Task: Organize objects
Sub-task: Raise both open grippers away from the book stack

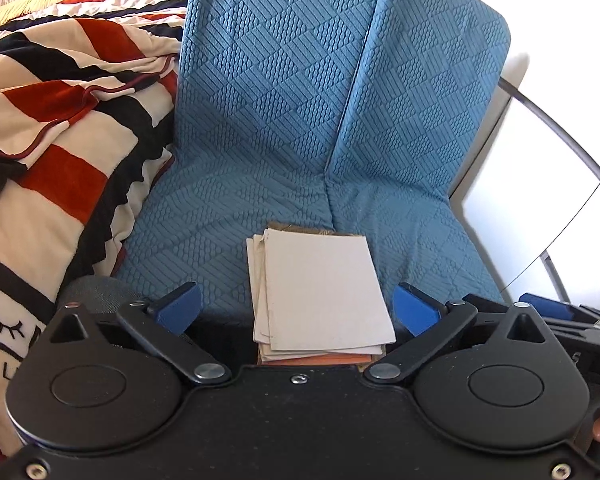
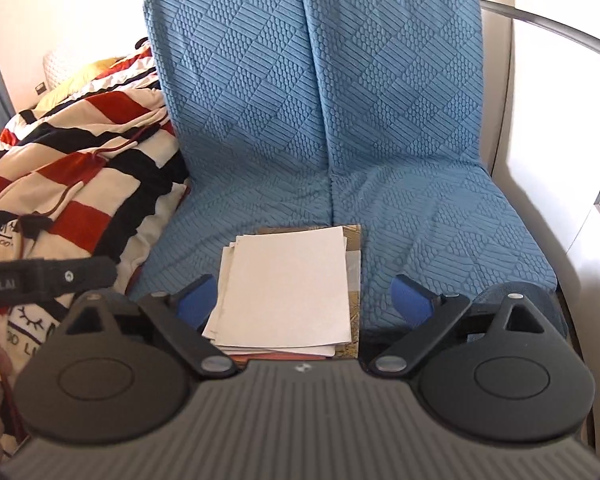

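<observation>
Papers [image 1: 324, 292] lie in a loose stack at the front edge of a blue quilted seat [image 1: 260, 184], near the middle of that edge, just left of the seam where the two seat cushions meet. The top sheet is plain white and slightly skewed; under it the corners of more white sheets fan out to the left, and below these an orange cover and a brown, patterned board show at the near and far ends of the pile. In the right wrist view the same stack [image 2: 288, 292] sits with its brown board jutting out along the right side.

The left tool [image 1: 298, 310] has its blue pads spread wide, one on each side of the stack, neither one pressing on the paper. The right tool [image 2: 304, 300] is likewise spread wide, its left pad just beside the fanned sheet corners and its right pad well clear over bare seat fabric [image 2: 420, 220]. Neither tool holds anything.

Along the left edge of the seat a striped blanket [image 1: 60, 128] in red, black and cream is heaped up, touching the cushion's side. Behind the stack two blue backrest cushions rise side by side. At the right edge of the left wrist view part of the other tool's black frame shows.
</observation>
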